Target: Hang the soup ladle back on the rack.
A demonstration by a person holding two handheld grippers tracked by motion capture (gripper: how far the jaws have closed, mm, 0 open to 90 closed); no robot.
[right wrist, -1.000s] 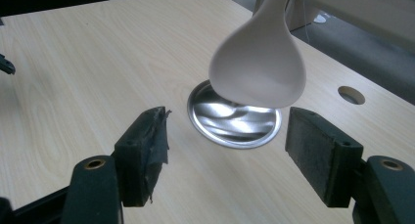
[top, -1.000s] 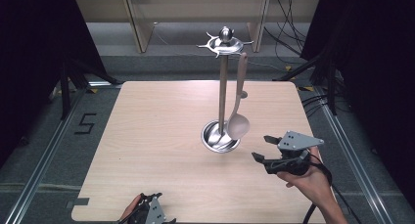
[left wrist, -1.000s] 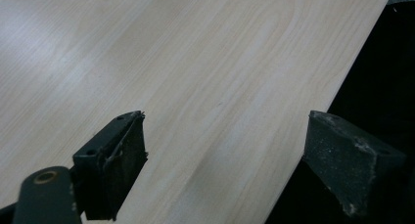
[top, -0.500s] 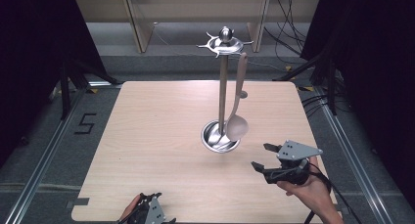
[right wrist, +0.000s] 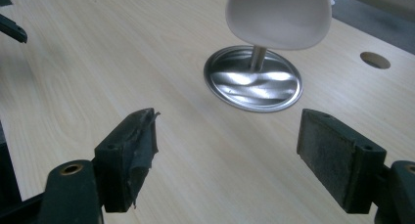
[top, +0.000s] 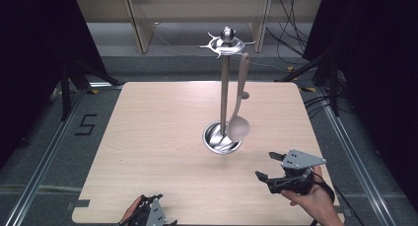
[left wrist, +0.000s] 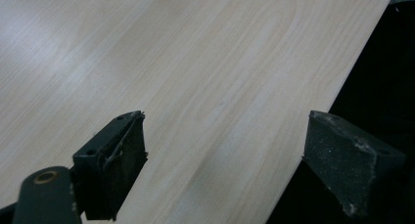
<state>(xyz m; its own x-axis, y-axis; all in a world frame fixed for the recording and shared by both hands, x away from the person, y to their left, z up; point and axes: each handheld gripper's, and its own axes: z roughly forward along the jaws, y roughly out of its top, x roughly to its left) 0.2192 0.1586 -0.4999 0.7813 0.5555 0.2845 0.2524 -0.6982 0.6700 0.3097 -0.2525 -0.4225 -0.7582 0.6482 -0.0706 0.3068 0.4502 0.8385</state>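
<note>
A metal utensil stand [top: 225, 88] rises from a round shiny base [top: 217, 141] mid-table, with hooks around its top. A pale ladle [top: 238, 125] hangs from one hook, its bowl just above the base. My right gripper [top: 265, 166] is open, held low to the right of the base and pointing toward it, with nothing in it. In the right gripper view the ladle bowl [right wrist: 279, 13] and base [right wrist: 252, 84] lie beyond the open right gripper [right wrist: 227, 136]. My left gripper [top: 148, 208] sits at the near table edge, open and empty, as the left gripper view [left wrist: 225, 150] shows.
The light wooden table [top: 148, 127] carries a small round hole [right wrist: 375, 60] behind the stand. Its edge [left wrist: 313, 116] runs under the left gripper's right jaw. Metal rails and cables flank the table on the floor; shelving stands at the back.
My right gripper has drawn back toward the near edge, away from the stand, staying open. The left gripper has stayed put. The ladle hangs as before.
</note>
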